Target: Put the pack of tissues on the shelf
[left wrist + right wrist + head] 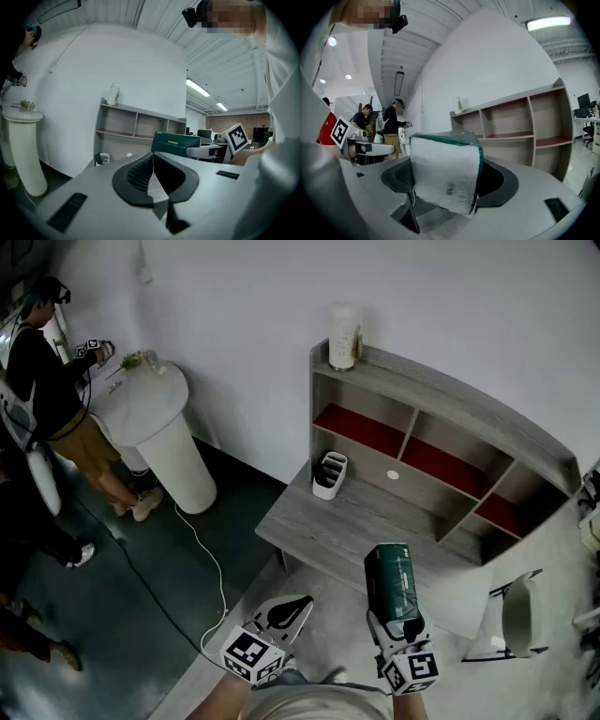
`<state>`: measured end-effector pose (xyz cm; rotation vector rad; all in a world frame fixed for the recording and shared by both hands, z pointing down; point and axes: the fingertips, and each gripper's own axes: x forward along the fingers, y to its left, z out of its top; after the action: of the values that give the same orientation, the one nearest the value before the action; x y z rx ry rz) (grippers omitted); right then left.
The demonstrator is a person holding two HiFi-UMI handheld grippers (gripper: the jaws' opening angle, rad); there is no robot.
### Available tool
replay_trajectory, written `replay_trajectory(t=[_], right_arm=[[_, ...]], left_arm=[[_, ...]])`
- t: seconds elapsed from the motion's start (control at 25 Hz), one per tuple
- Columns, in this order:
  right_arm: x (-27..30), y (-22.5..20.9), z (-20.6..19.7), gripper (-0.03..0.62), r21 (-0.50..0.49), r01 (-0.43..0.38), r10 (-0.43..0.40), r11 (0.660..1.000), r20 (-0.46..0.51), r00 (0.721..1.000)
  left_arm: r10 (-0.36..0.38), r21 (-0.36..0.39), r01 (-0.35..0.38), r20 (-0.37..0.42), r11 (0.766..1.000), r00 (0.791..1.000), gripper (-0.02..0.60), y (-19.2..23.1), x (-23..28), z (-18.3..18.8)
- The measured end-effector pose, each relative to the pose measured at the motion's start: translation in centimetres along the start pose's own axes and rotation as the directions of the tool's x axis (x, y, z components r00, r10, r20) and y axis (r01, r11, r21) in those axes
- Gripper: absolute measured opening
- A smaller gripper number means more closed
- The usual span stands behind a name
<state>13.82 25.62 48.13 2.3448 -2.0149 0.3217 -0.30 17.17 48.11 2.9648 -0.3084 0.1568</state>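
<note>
We log right tongs [397,619] clamped on the pack of tissues [392,577], long axis aimed at the shelf [441,407], short of it, over the desk's [337,521] near edge. Left tongs [295,607] pinched together, empty, farther from shelf.

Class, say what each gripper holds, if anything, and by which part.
The right gripper holds the pack of tissues by its near end, jaws on its two sides. The left gripper holds nothing; its jaws are together.
</note>
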Motion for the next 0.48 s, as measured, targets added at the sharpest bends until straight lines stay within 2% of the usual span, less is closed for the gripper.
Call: replay_trajectory(t=[0.48], right_arm=[[5.1, 5.7, 0.5, 0.393, -0.022, -0.019, 0.019, 1.000, -0.015, 1.000]], left_arm=[[0.046, -0.024, -0.046, 0.015, 0.999, 0.999, 0.021, 7.1, -4.7, 0.4]])
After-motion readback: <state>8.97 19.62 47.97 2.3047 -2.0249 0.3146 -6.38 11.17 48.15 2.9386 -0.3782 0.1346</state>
